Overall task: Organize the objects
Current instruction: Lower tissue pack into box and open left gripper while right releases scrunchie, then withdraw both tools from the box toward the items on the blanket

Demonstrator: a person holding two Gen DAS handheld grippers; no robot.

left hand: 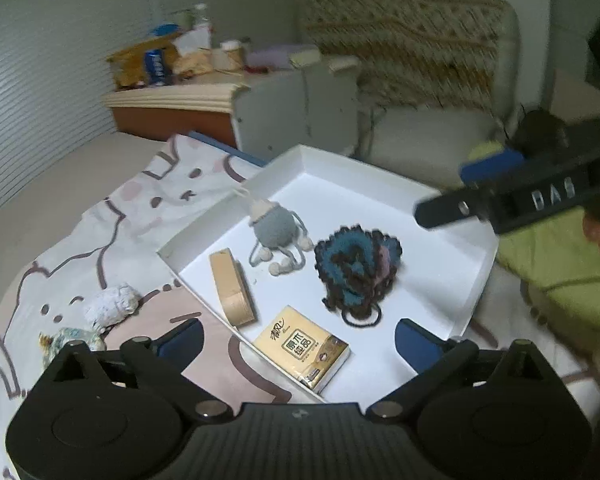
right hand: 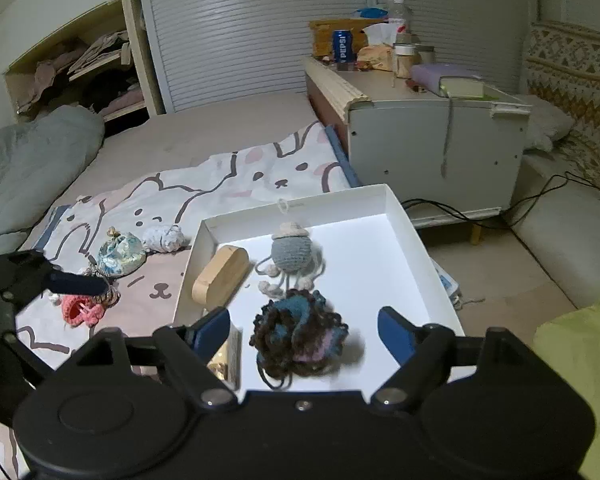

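Both our claws, left claw point(left hand: 296, 344) and right claw point(right hand: 304, 330), gape empty. We judge crocheted pouch point(right hand: 300, 330) in white tray point(right hand: 416, 236) soft, light; pinch bunched middle.

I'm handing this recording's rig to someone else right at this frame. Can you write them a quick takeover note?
Left gripper: jaws open, empty, hovering over the near edge of the white tray.
Right gripper: jaws open, empty, just above the dark yarn piece.
In the tray: yarn piece, grey crochet doll, wooden block, tissue pack.
Still on the bedsheet, left of the tray: white knit item, floral pouch, pink crochet item.
Done: four things in the tray. Left: likely the three on the sheet.
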